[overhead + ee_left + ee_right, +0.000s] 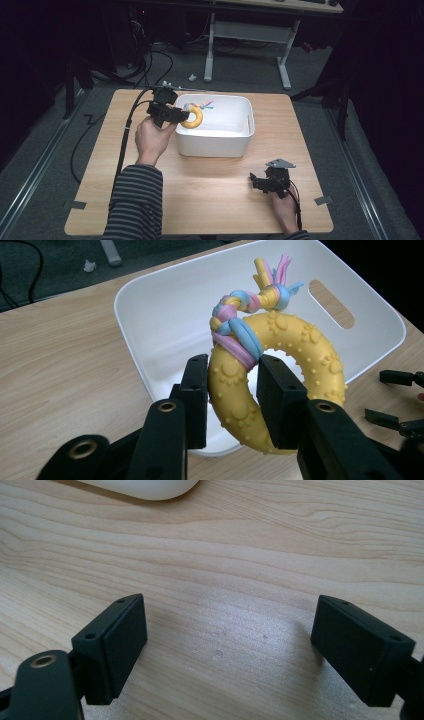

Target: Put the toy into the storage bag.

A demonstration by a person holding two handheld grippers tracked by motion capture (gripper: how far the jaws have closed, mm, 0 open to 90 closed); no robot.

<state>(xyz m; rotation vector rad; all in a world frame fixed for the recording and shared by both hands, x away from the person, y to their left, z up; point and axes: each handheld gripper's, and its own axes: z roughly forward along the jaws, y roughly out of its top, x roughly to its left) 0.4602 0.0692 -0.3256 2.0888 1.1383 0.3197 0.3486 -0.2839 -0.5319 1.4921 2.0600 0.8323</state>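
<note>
- While the high view looks down, the left gripper (184,116) is holding the yellow ring toy (194,118) over the white bin's (215,142) left rim.
- Its own view is showing both jaws clamping the ring (240,405) below the braided rope (239,325).
- Near right, the right gripper (227,645) is resting with jaws spread wide over bare table (240,555).

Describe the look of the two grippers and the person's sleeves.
Both the left gripper and right gripper are black with two blocky, flat-faced jaws and a black cable. The right one carries a grey three-cornered plate. The sleeves are dark with thin light stripes.
</note>
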